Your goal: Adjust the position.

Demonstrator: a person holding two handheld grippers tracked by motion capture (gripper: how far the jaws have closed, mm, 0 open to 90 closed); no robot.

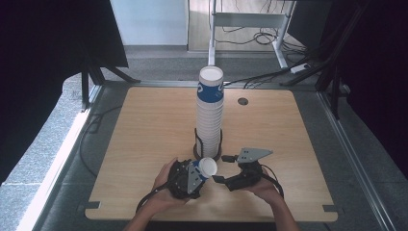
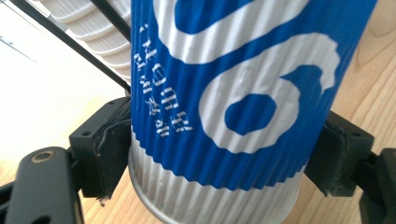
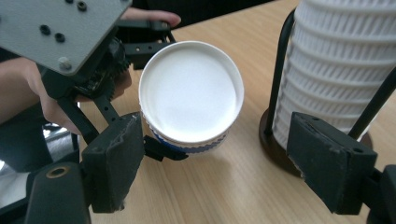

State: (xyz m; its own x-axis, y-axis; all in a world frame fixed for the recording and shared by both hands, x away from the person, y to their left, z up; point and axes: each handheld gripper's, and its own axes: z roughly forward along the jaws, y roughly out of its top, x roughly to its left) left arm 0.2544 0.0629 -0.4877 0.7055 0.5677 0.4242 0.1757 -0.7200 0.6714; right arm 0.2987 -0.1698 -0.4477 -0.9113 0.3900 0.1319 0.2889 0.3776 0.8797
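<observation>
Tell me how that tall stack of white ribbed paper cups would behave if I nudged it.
The tall stack of white ribbed paper cups probably weighs little and sways easily. It rises far above its black wire holder, so a high nudge could tip its upper part; a low one looks safer.

I see a light wooden tabletop [image 1: 144, 125] with a small round cable hole [image 1: 243, 101] near its far edge. Beyond it stands a white desk frame [image 1: 248, 21] on a grey floor [image 1: 159, 65], with loose black cables [image 1: 269, 36] around its feet. Dark curtains [image 1: 43, 43] hang on both sides.
</observation>
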